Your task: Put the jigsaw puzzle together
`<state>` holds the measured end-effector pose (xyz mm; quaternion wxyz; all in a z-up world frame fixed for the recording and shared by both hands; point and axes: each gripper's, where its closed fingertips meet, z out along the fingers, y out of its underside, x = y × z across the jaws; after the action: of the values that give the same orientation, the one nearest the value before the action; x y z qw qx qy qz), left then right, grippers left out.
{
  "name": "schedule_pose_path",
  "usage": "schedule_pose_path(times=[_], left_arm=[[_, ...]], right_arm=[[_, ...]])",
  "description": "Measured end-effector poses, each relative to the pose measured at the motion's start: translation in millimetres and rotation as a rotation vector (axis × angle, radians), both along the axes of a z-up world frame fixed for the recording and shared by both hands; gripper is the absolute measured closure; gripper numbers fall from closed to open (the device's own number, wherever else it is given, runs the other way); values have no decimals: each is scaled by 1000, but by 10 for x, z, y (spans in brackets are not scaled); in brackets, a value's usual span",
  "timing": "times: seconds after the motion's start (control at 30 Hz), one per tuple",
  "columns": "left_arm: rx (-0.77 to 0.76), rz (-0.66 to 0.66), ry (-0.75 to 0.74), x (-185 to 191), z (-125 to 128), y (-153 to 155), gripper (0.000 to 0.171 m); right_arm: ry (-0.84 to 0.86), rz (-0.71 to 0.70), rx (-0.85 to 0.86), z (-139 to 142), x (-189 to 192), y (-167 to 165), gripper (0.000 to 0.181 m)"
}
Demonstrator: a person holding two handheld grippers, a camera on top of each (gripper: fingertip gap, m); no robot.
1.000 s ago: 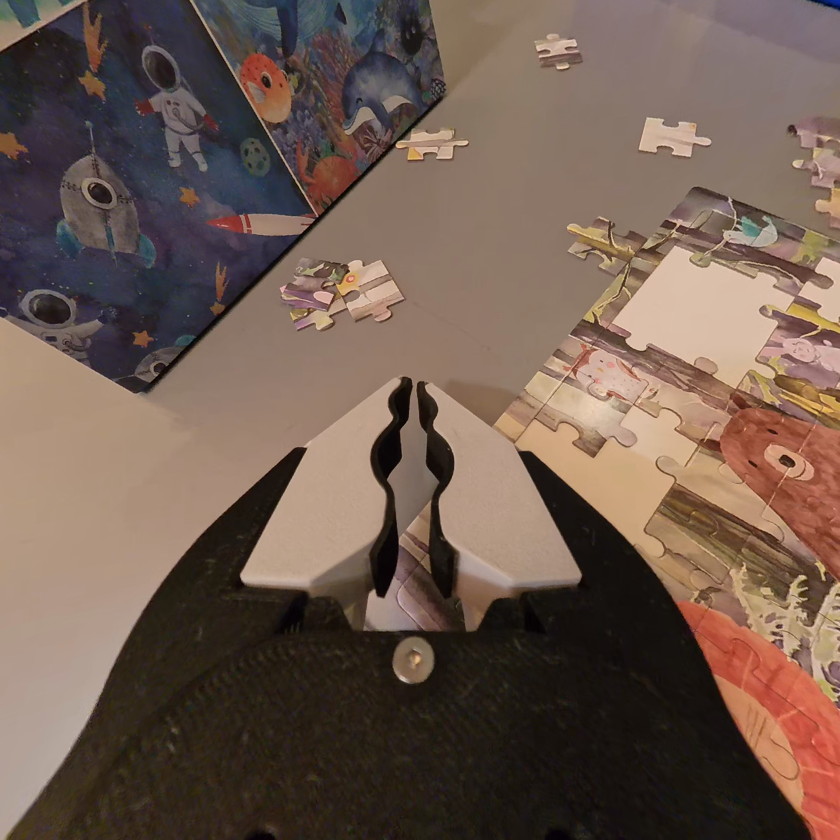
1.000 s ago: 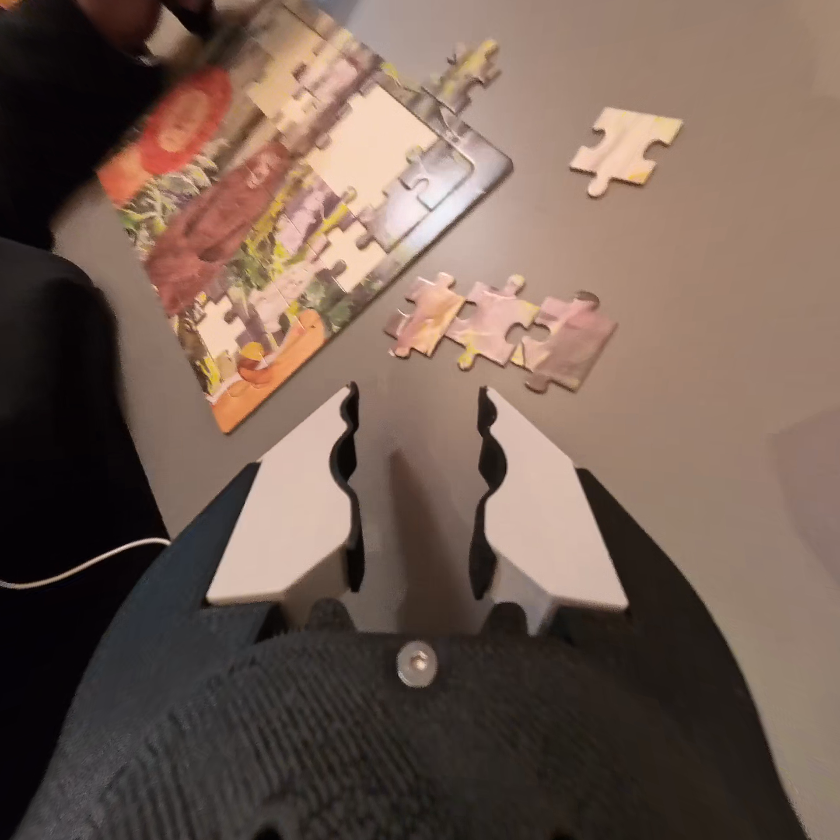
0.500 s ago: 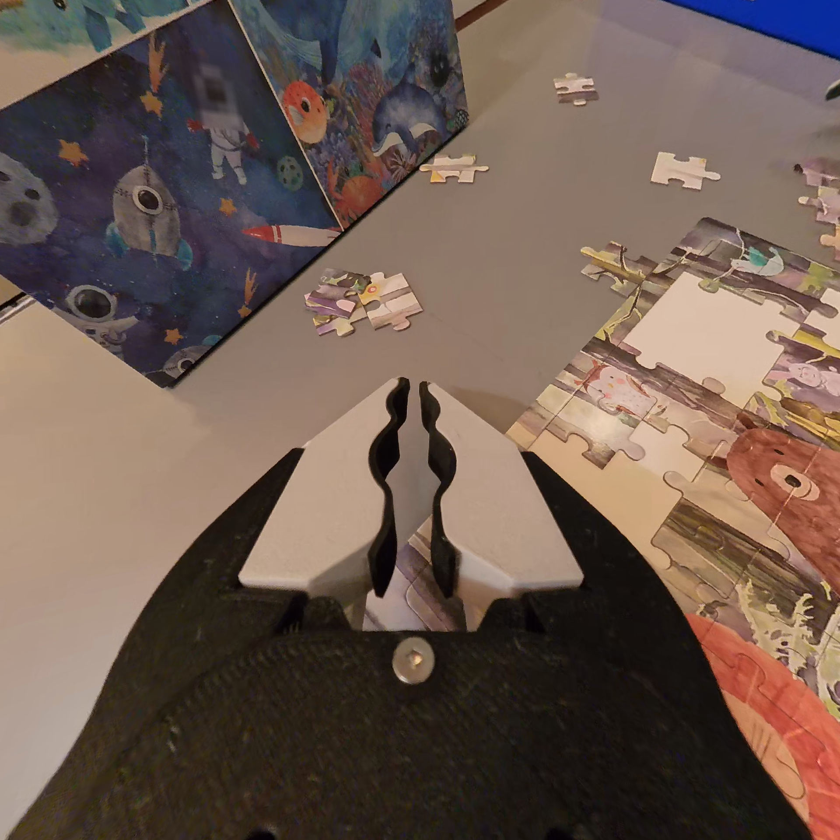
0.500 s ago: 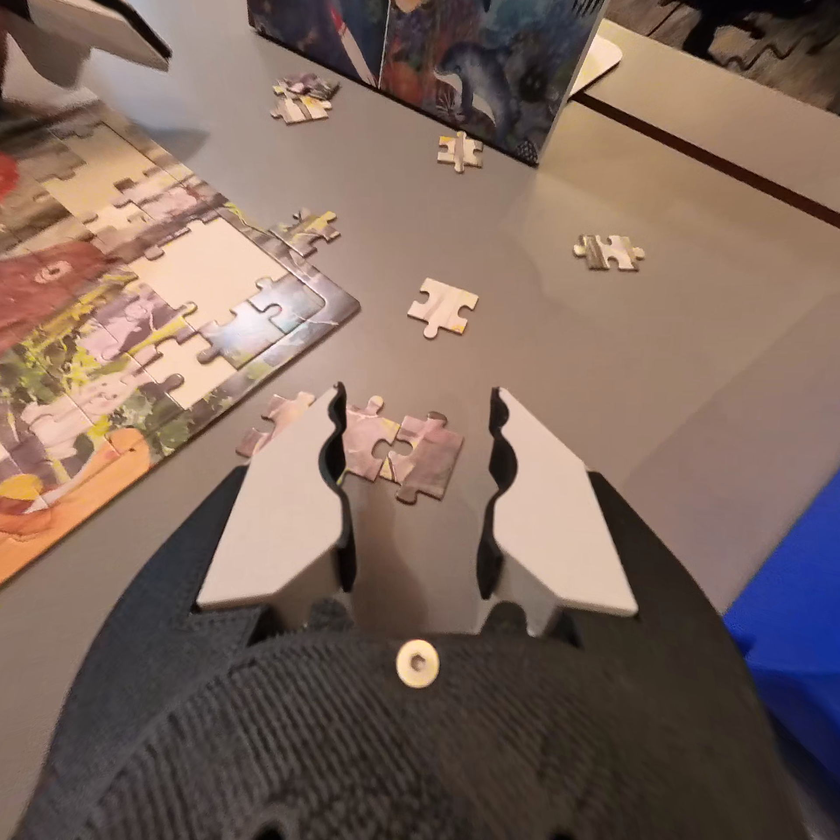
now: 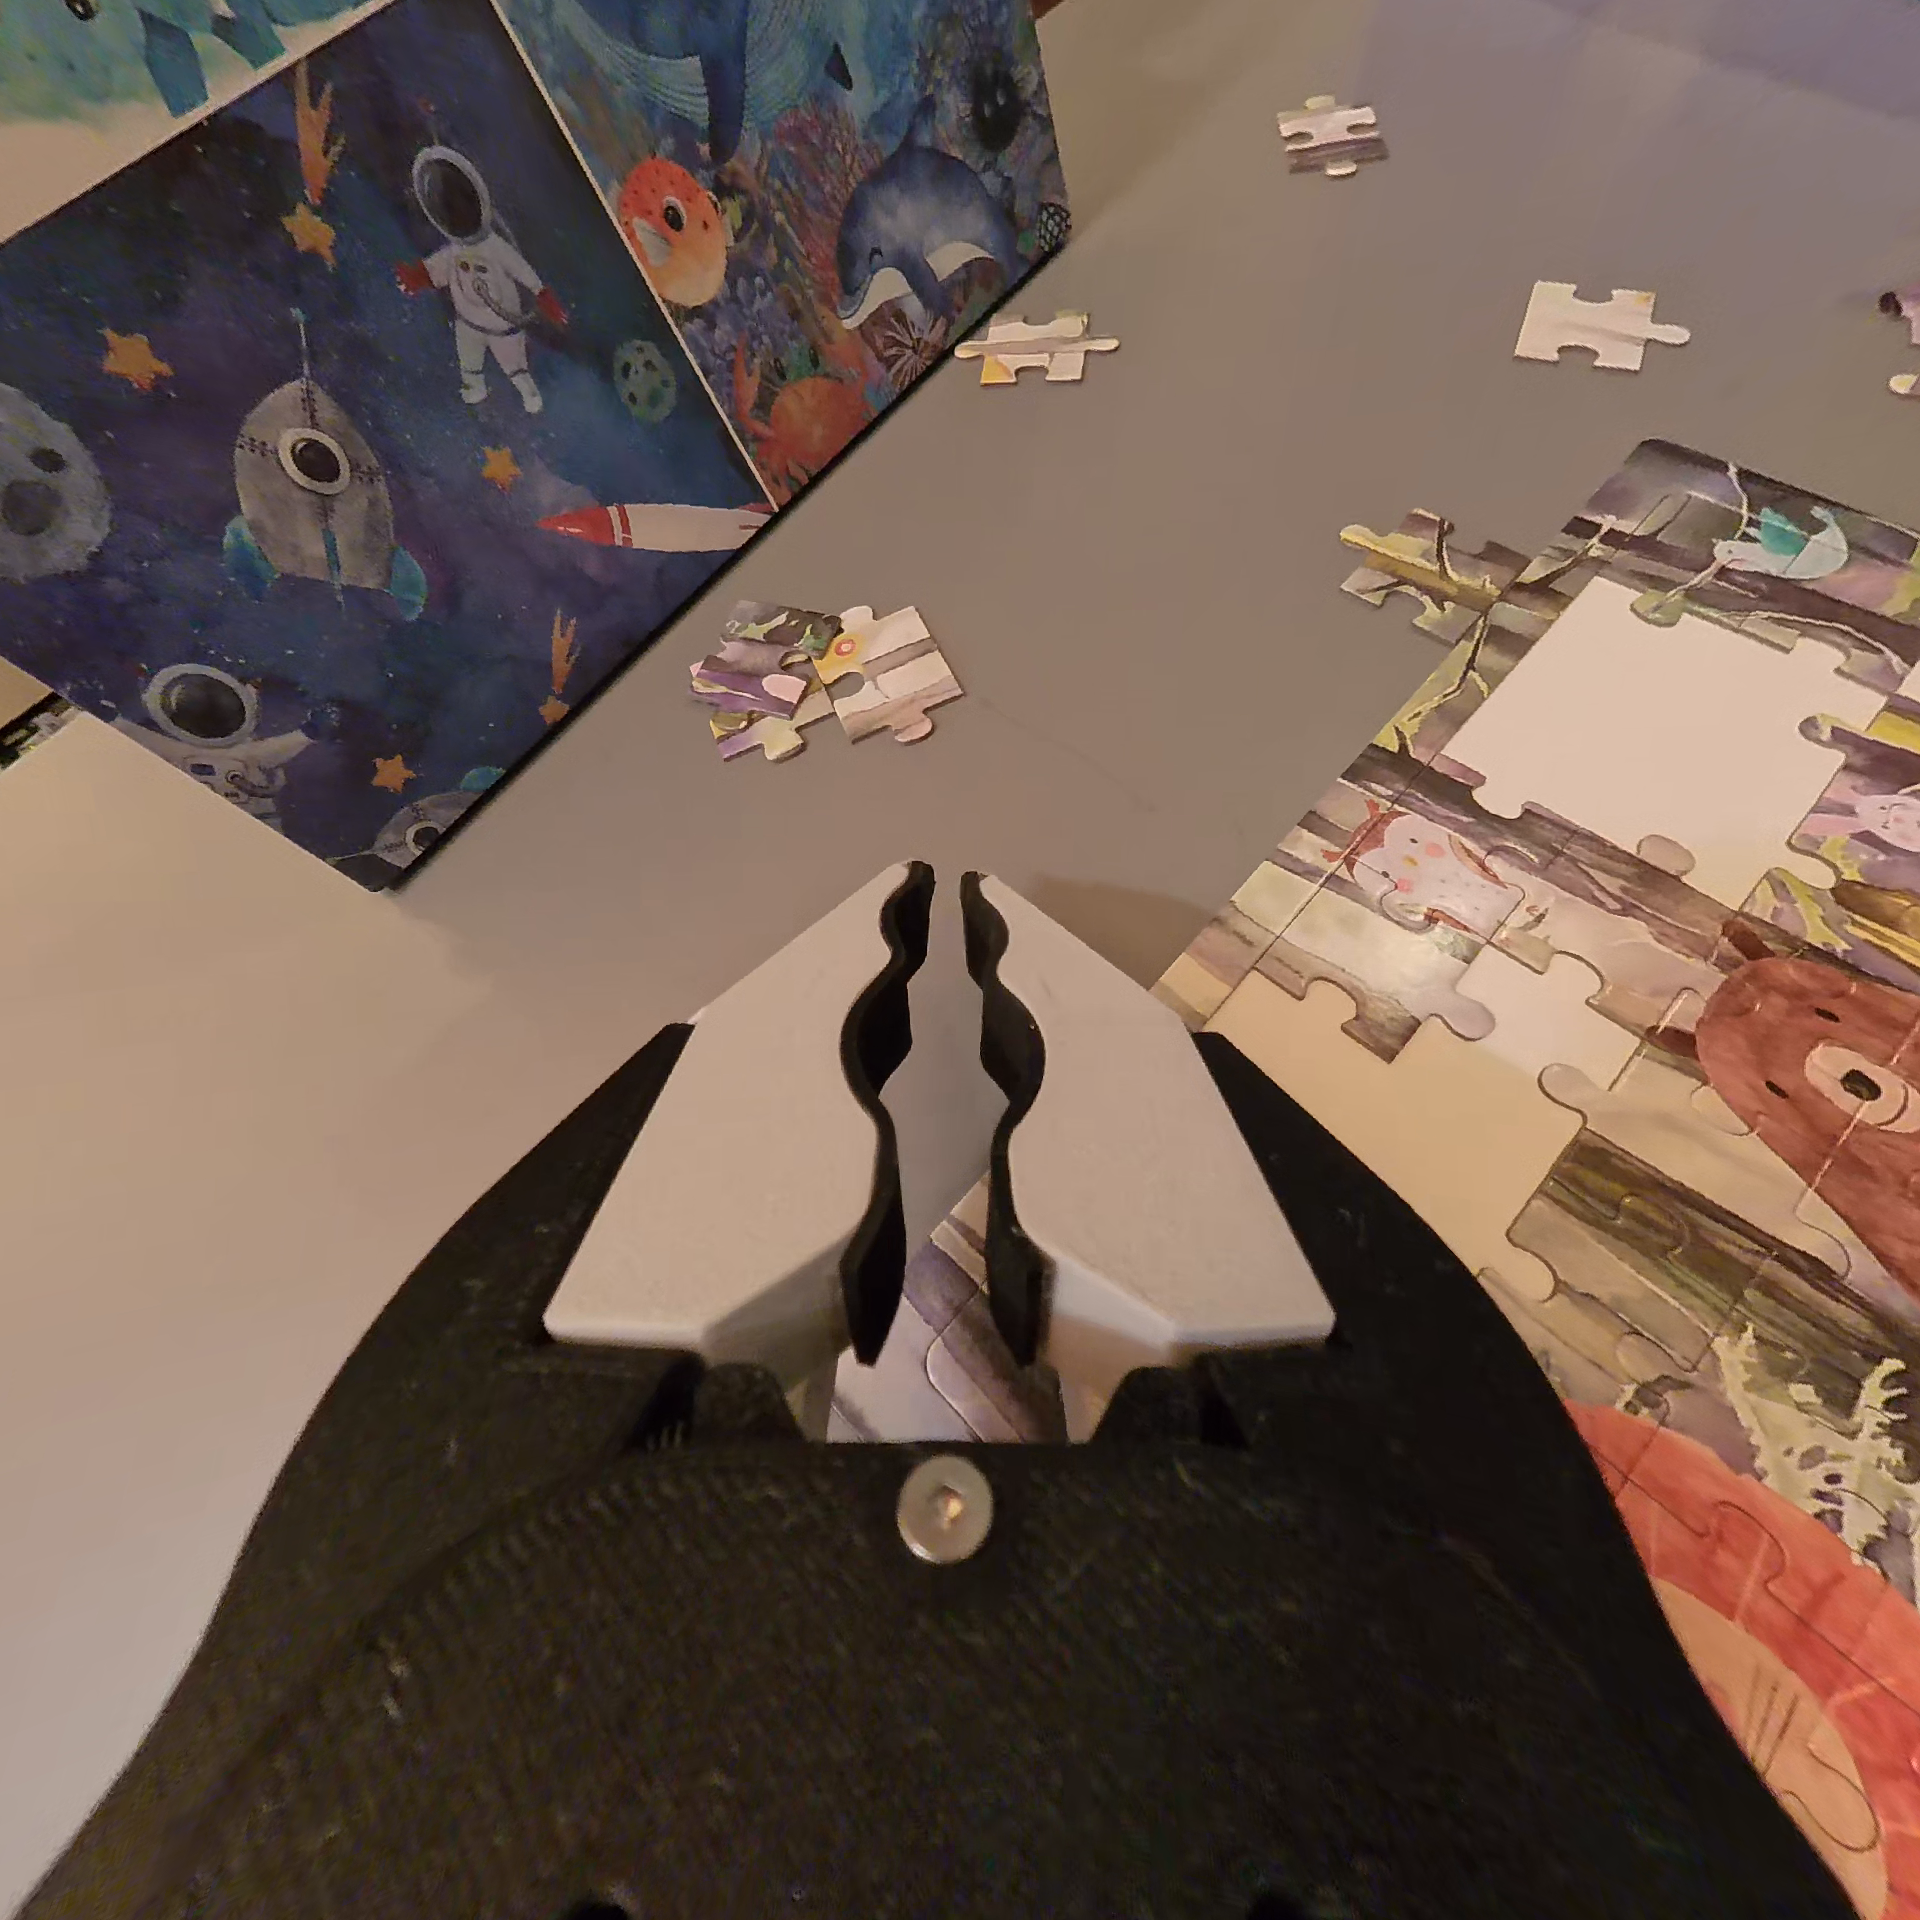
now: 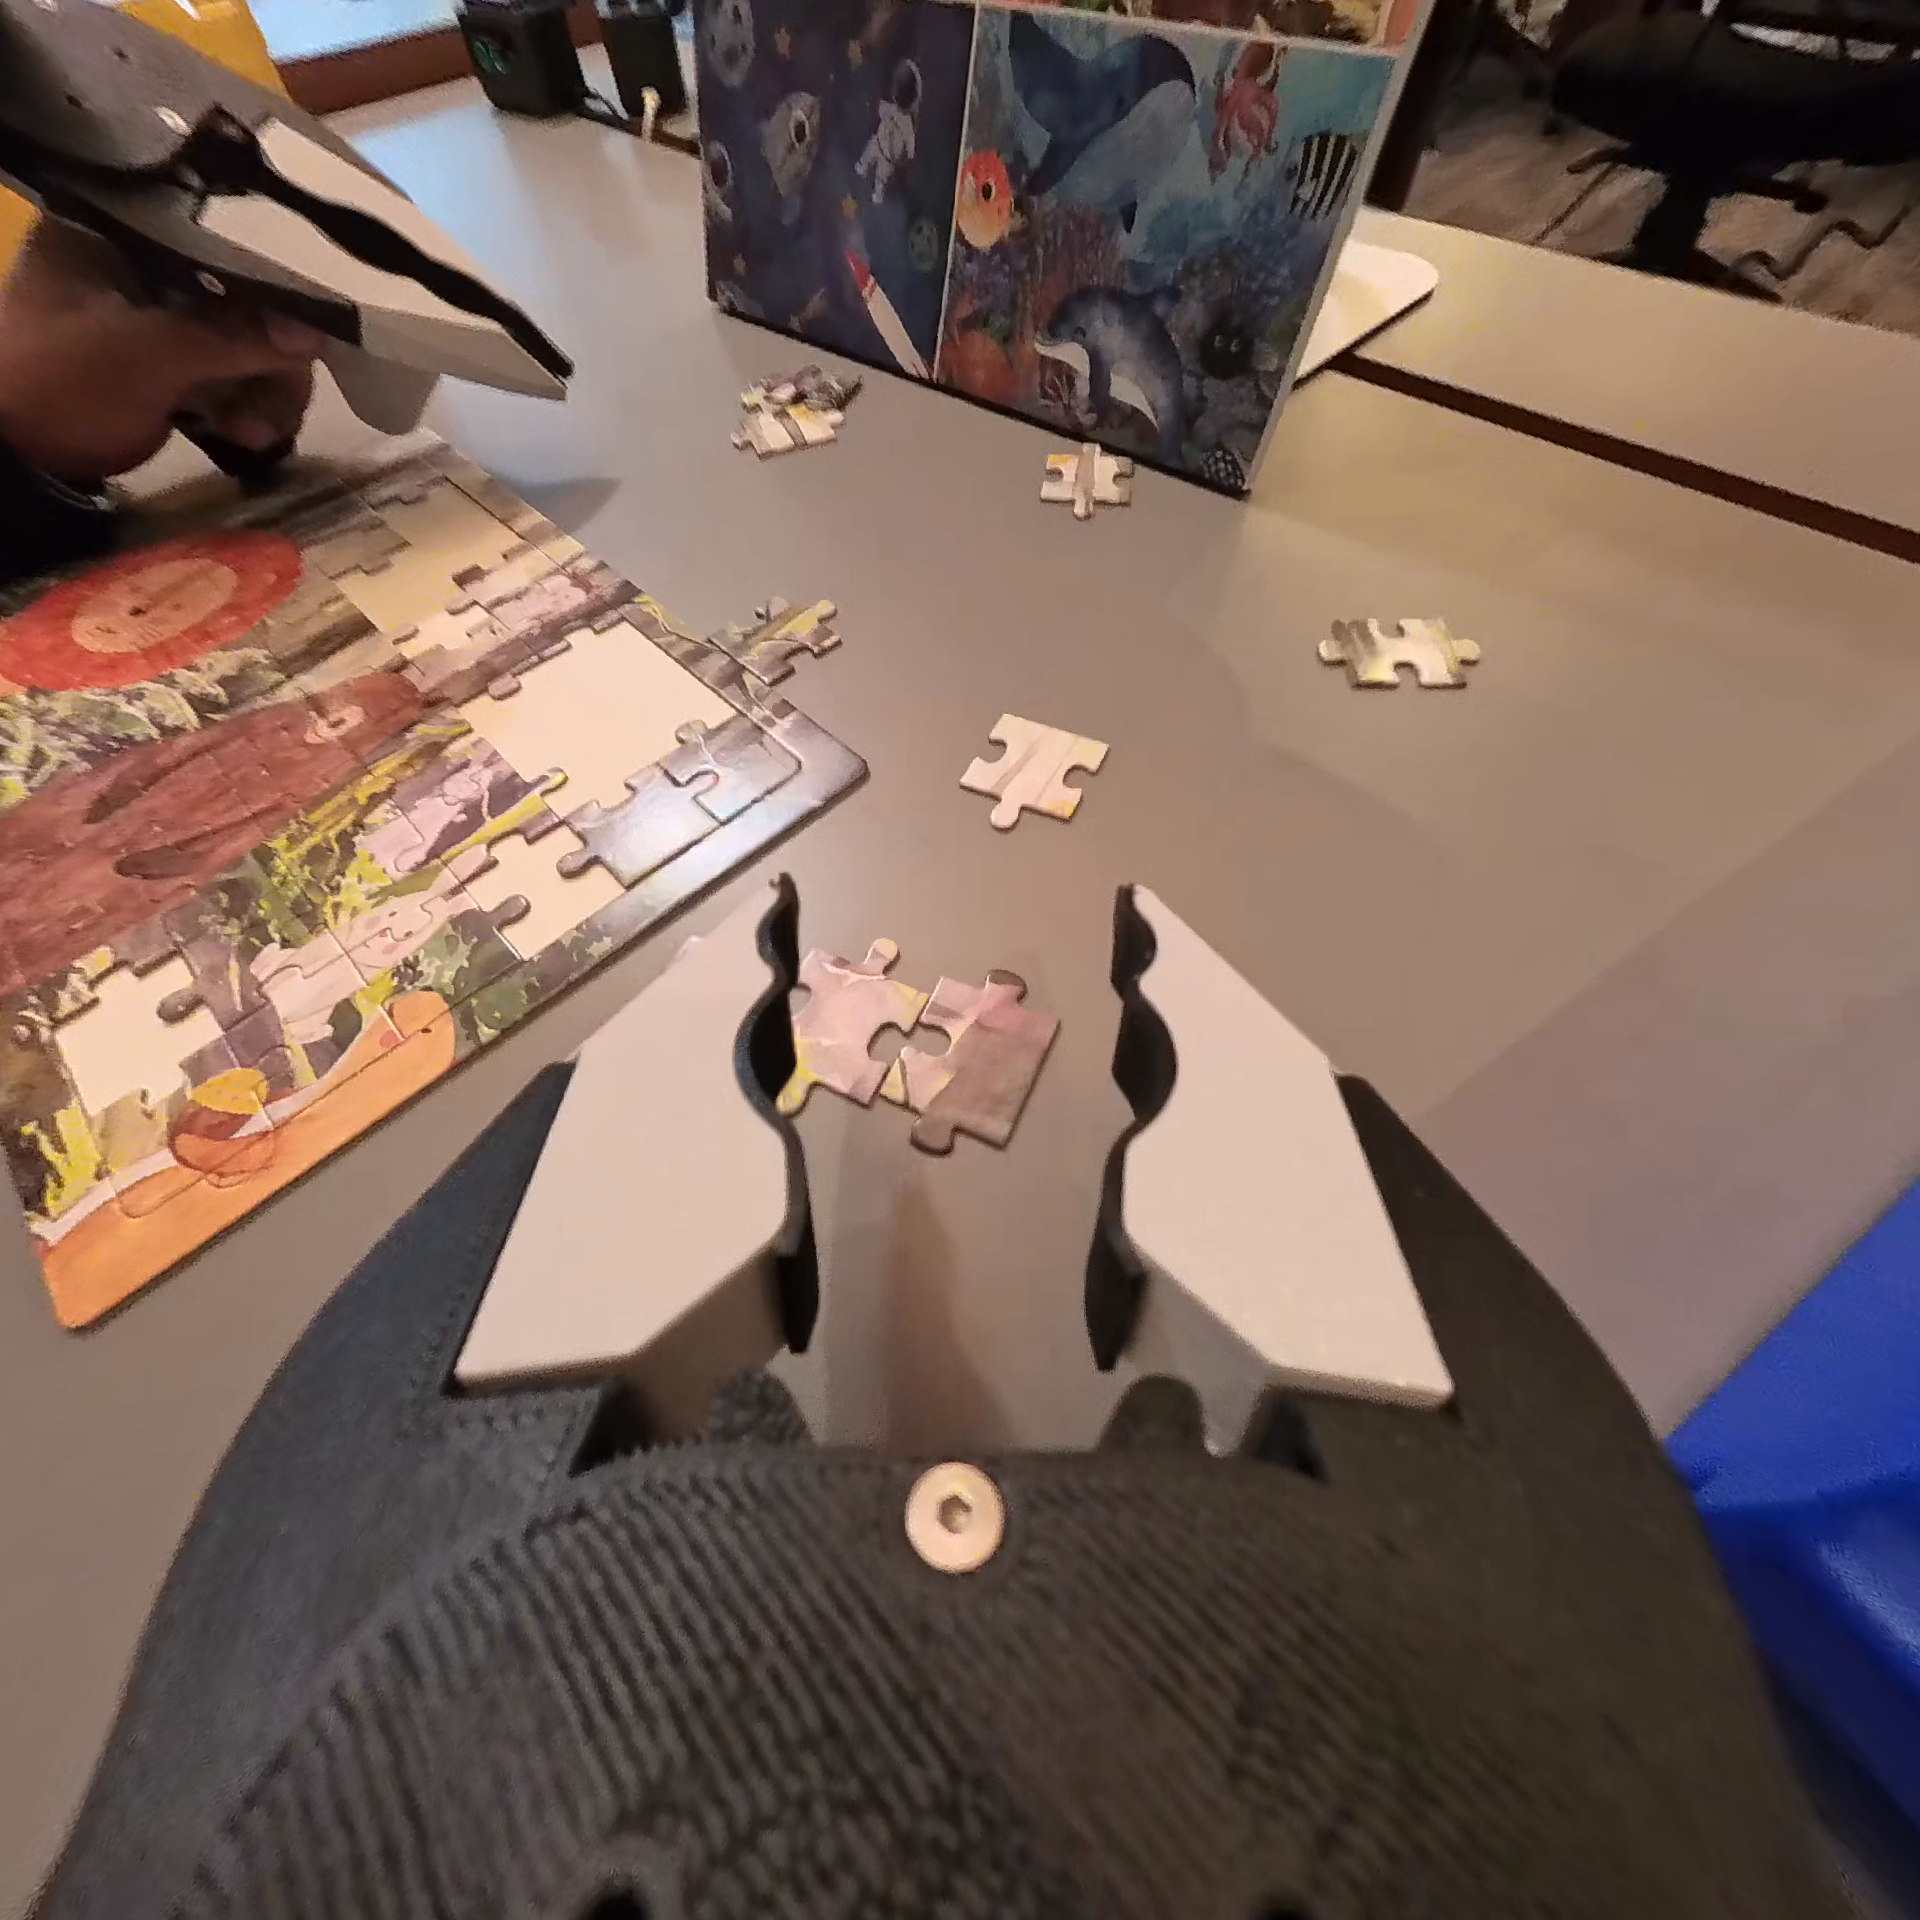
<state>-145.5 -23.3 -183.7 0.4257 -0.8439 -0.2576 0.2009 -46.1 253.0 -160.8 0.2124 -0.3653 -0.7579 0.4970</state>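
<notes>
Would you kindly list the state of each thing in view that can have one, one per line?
left hand-held gripper: nearly shut, empty, over the puzzle's corner.
right hand-held gripper: open, empty, above the joined pinkish pieces.
jigsaw puzzle: partly assembled, several gaps left.
joined pinkish pieces: linked together, flat on the table, outside the puzzle.
small pile of pieces: loose, overlapping.
single pale piece: loose, lying flat.
picture box: standing upright.

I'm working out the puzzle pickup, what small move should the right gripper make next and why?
Probably ease the right gripper down and close on the joined purple pieces: its jaws stand open with that strip flat on the table between them, and nothing is held yet.
</notes>
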Motion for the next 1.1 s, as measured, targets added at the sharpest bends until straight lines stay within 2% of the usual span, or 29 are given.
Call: schedule_pose_path(times=[0.1,0.2,0.37,0.53,0.67,0.8,0.97,1.1], left_arm=[[9,-8,-5,7,7,5,167],[14,-10,-11,8,7,5,167],[4,-5,-22,1,-16,3,165],[-9,-12,-21,9,-32,12,165],[-21,-18,-29,17,-54,21,165],[-13,-22,-24,21,-39,22,165],[-9,-24,-26,24,-37,23,165],[-12,-22,-21,23,-34,22,165]], right_arm=[[29,59,-31,116,-41,-57,117],[40,124,37,167,-115,-152,115],[-8,181,136,-46,-246,-71,118],[-16,235,167,-215,-21,75,126],[-64,311,196,-309,108,29,131],[-158,361,257,-486,148,-8,126],[-193,344,214,-469,216,107,131],[-318,444,90,-417,695,-16,139]])
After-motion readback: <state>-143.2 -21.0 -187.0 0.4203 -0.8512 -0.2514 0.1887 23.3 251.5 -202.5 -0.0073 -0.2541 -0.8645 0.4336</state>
